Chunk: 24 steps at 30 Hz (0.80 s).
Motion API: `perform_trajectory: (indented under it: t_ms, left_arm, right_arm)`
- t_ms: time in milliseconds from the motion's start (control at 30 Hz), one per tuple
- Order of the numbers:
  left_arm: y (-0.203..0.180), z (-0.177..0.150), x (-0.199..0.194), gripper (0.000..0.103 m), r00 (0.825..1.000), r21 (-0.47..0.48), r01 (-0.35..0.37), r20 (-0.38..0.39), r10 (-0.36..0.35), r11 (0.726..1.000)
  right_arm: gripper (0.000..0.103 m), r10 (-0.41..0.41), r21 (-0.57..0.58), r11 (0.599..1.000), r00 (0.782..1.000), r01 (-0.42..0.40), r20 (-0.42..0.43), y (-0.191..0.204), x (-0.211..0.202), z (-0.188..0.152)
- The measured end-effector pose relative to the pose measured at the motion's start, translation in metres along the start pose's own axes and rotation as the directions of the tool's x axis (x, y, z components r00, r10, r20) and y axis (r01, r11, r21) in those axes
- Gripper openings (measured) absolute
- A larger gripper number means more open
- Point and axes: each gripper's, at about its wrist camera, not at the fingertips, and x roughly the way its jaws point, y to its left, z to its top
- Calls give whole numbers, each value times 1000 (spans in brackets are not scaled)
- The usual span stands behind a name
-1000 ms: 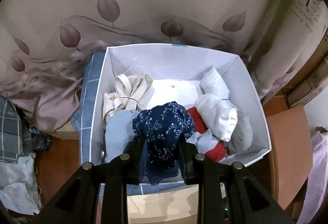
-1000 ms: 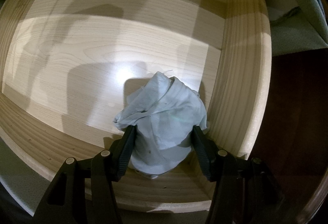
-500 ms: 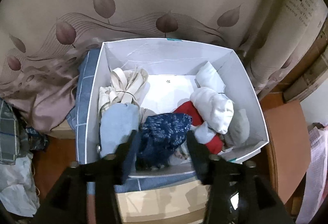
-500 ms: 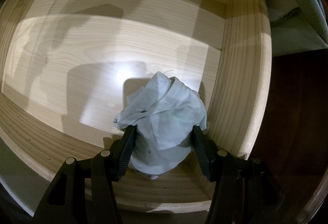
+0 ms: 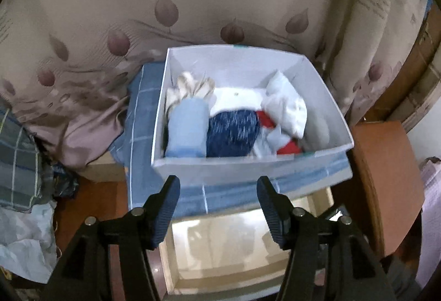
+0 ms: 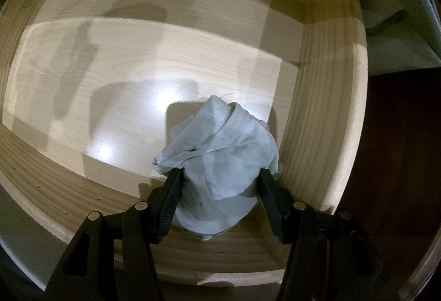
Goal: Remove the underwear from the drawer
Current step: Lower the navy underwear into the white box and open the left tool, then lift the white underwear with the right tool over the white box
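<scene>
Left wrist view first: the left tool (image 5: 217, 189) hangs with its jaws wide apart and nothing between them, having just let go, short of the near wall of the white box (image 5: 242, 164). Inside that box, left to right, lie a pale blue roll (image 5: 188, 131), a navy patterned piece (image 5: 233, 133), a red item (image 5: 266, 119) and white rolled pieces (image 5: 288, 108). Motion smear blurs them all, so which are underwear I can't say.

Over to the right wrist: the right tool (image 6: 219, 186) points down into the wooden drawer (image 6: 325, 119), its pads pressed on either flank of a crumpled pale grey-blue garment (image 6: 220, 152) near the drawer's right wall, at the near corner. Looks like the last thing in there.

Best play from here, I'd judge: keep the squeeze firm, lift straight up clear of the near rim and right wall, then carry it across. Cloth this loose may trail a fold and snag the edge.

Hard to make out: the garment's underside and how much fabric the pads truly pinch. The drawer's far left corner runs out of frame, and neither tool shows in the other's view.
</scene>
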Motion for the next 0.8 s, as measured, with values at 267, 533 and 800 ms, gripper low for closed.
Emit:
perform_trajectory:
  t_ms: [267,533,800]
  left_arm:
    - [-7,-73,41,59,997,-18,-29,-77,28,999]
    - [-5,-126,99,59,988,-83,-103,-126,92,991]
    - [7,-150,129,59,989,-221,-85,-138,55,972]
  right_arm:
    - [58,-12,-13,1000,998,12,-69,3,5,14]
    - [63,-33,-26,999,995,31,-99,8,8,24]
    - [66,-30,-20,999,994,28,-107,8,9,32]
